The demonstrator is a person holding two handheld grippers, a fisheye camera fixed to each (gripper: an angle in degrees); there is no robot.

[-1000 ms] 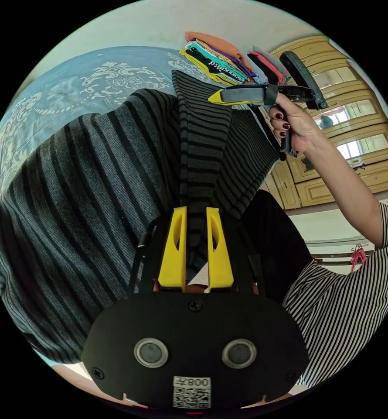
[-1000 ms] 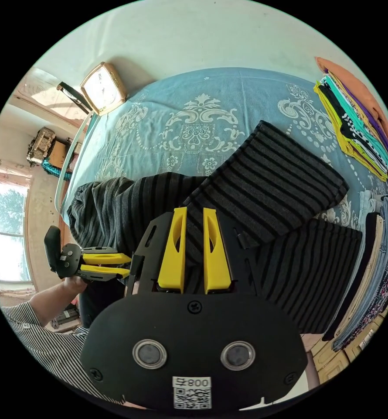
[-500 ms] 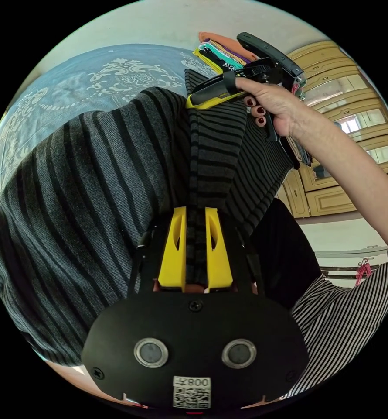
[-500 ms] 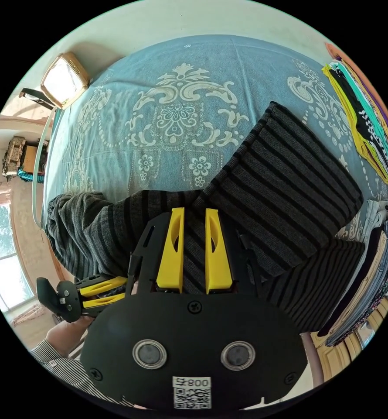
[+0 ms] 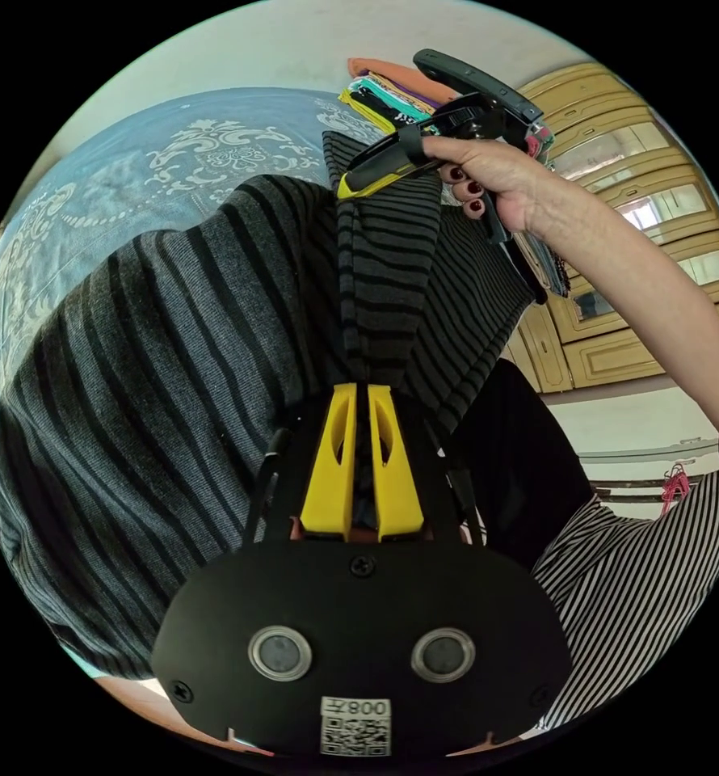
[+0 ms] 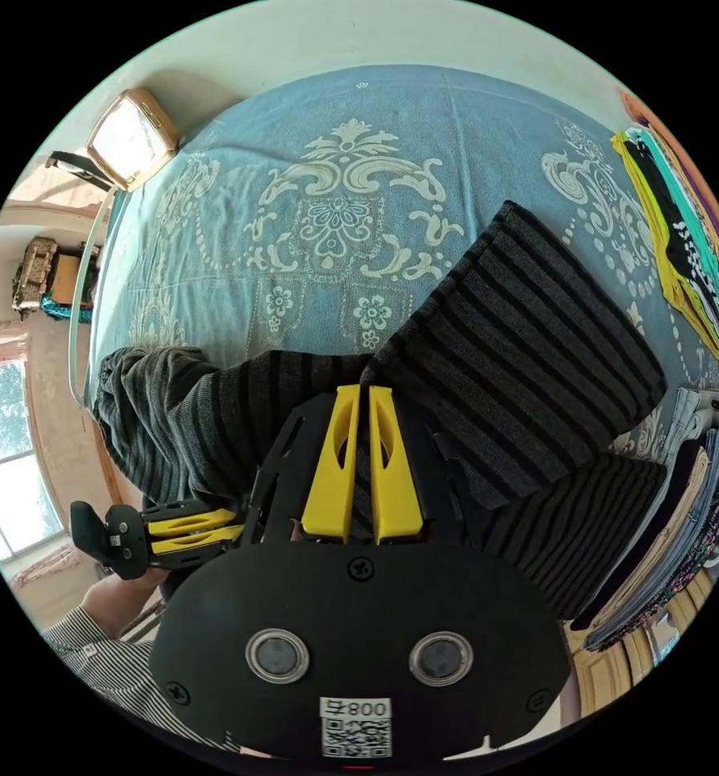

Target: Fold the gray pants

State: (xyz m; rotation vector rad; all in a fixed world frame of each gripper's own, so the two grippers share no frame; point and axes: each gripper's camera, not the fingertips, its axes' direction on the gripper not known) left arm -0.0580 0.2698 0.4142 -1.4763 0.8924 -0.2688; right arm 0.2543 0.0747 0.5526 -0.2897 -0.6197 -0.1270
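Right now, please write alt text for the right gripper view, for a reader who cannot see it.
Yellow two-jaw tongs pinch a fold of gray pants with black stripes, which lie on a blue bedspread with a pale floral pattern. Second yellow tongs grip the pants at lower left, and a stack of folded colourful clothes sits at the right edge.

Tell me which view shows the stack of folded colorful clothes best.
The right gripper view: the stack of folded clothes lies spread along the bedspread edge, its layers distinct. In the left gripper view the stack is smaller, partly behind the right gripper.
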